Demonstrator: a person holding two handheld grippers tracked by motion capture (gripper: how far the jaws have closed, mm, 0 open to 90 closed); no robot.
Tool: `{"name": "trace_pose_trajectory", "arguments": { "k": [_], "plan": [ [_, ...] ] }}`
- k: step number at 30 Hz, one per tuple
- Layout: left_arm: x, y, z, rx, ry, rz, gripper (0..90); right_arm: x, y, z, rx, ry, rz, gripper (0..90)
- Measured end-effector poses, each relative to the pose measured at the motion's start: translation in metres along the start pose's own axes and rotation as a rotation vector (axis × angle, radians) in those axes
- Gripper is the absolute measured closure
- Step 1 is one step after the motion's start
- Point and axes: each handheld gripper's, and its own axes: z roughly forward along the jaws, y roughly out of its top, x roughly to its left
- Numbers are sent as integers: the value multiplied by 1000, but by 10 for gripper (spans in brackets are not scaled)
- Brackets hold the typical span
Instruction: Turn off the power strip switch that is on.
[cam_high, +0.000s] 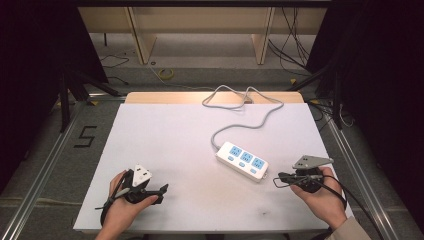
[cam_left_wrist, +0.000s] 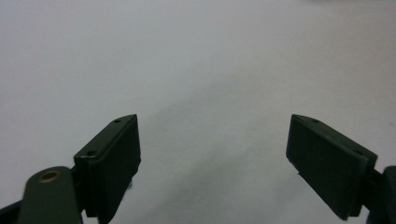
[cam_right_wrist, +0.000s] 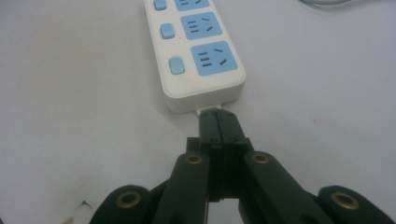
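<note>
A white power strip (cam_high: 242, 160) with three blue sockets and blue switches lies right of the table's middle. Its grey cable (cam_high: 240, 125) winds off toward the far edge. My right gripper (cam_high: 276, 182) is held low at the front right, jaws shut, pointing at the strip's near end. In the right gripper view its closed tips (cam_right_wrist: 218, 117) sit right against the end of the power strip (cam_right_wrist: 196, 51), with nothing visible between them. My left gripper (cam_high: 162, 192) rests at the front left; its jaws (cam_left_wrist: 212, 140) stand wide open over bare table.
The white table top (cam_high: 165, 135) has bare room on its left half and along the front. The grey cable loops over the far edge. Metal rails run along both sides, and the floor beyond holds cables and wooden table legs.
</note>
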Motion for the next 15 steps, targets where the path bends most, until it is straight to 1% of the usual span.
{"name": "trace_pose_trajectory", "arguments": {
  "k": [3,15],
  "plan": [
    [0,0,0,1,1,5,175,0,2,0,4,3,-3,900],
    [0,0,0,0,0,2,175,-1,11,1,16,7,-2,900]
  ]
}}
